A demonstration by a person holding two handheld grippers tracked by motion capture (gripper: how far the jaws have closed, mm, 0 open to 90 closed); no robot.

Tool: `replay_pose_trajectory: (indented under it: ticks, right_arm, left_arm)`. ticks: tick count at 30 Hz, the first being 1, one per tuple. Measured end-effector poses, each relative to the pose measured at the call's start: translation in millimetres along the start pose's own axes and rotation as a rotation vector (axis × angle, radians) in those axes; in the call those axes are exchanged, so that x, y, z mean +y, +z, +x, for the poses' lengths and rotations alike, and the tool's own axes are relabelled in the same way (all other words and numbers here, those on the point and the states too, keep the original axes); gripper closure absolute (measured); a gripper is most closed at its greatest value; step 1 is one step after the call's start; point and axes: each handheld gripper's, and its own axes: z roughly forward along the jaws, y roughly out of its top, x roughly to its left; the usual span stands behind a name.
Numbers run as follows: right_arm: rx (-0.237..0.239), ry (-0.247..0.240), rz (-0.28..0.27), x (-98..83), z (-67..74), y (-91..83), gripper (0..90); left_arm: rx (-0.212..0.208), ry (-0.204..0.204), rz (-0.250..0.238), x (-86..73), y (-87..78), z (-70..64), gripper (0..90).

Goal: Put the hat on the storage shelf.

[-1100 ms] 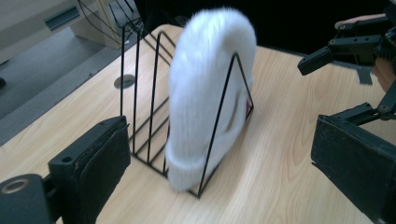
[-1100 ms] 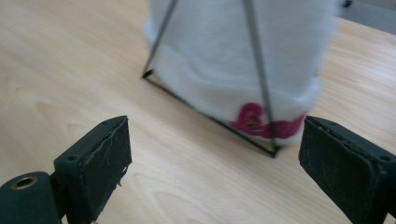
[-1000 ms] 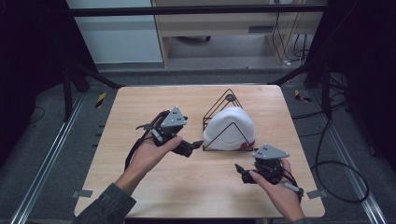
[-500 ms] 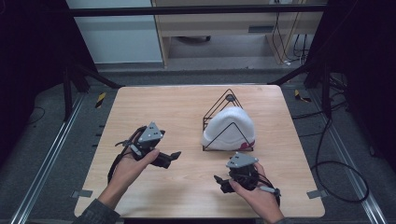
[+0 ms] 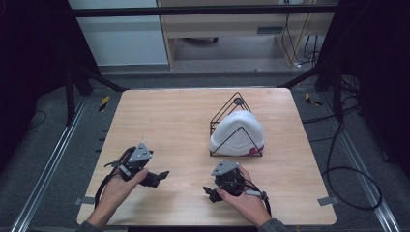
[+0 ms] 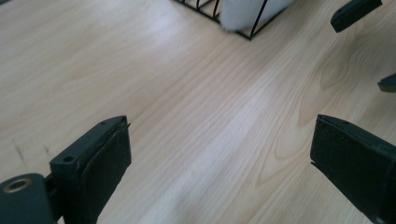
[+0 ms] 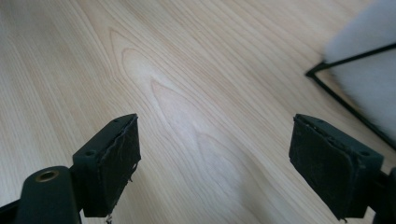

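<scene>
A white dome-shaped object (image 5: 238,132) rests inside a black triangular wire rack (image 5: 235,127) on the right half of the wooden table (image 5: 169,121). My left gripper (image 5: 155,179) lies low near the front left, held by a hand, its jaws wide apart over bare wood. My right gripper (image 5: 209,192) sits near the front centre, in front of the rack, also open with nothing between its jaws. In the left gripper view the rack's corner (image 6: 243,18) and the white object (image 6: 247,10) show at the top. The right gripper view has the rack's edge (image 7: 345,100) at the right.
The other gripper's jaw tips (image 6: 355,14) appear at the top right of the left gripper view. Cables (image 5: 348,179) lie on the floor to the right of the table. A shelf unit (image 5: 232,34) stands behind the table.
Both hands have drawn back from the rack toward the table's front edge. The left gripper moved left and down; the right one moved left toward the front centre.
</scene>
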Motion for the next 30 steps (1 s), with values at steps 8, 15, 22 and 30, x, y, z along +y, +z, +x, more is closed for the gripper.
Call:
replay_pose_trajectory:
  ticks: [8,15,22,30]
  right_arm:
    - [0.031,0.045,0.008,18.5,1.6,31.1,16.5]
    - [0.012,0.059,0.005,33.5,1.0,47.4,16.5]
    - [0.003,0.084,-0.004,36.5,-2.0,57.2,17.0]
    - [-0.033,0.121,-0.002,35.0,-7.5,65.5,16.8]
  left_arm:
    - [0.030,-0.080,0.021,-41.2,-4.9,18.9,4.6]
    - [0.074,-0.128,0.047,-64.3,0.3,31.9,4.7]
    - [0.089,-0.163,0.042,-74.5,2.1,40.6,4.7]
    - [0.098,-0.195,0.038,-81.6,8.1,46.1,4.8]
